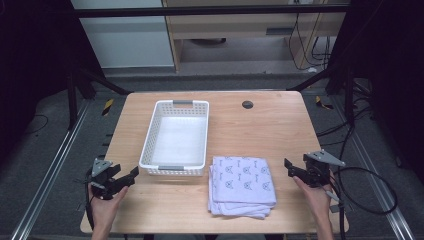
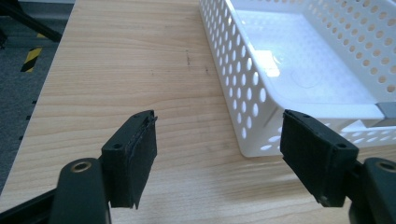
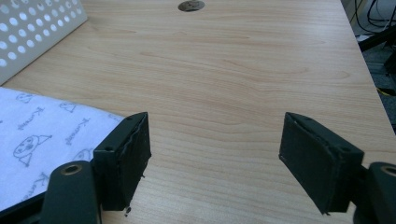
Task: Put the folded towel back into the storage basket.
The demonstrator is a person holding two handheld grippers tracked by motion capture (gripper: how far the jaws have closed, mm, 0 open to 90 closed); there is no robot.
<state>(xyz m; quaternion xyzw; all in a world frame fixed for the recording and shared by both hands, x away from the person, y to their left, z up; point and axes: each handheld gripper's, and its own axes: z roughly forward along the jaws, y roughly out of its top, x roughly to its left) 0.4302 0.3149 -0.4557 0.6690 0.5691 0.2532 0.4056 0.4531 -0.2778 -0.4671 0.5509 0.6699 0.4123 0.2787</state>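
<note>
Both tools stand wide open and hold nothing: left tool (image 1: 131,175) near the empty white basket (image 1: 149,134), right tool (image 1: 290,167) beside the folded printed cloth (image 1: 242,185) on the desk (image 1: 260,130). Likely step: take the cloth by opposite edges, lifting evenly so the folds hold.

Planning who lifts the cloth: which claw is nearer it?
The right claw, just off the cloth's right edge; the left claw sits beyond the basket.

High view: overhead, facing forward over the light wooden surface (image 1: 260,125). Gripper views: low, close; the left shares the white perforated plastic basket (image 2: 261,88), the right the printed white folded cloth (image 3: 42,135).
</note>
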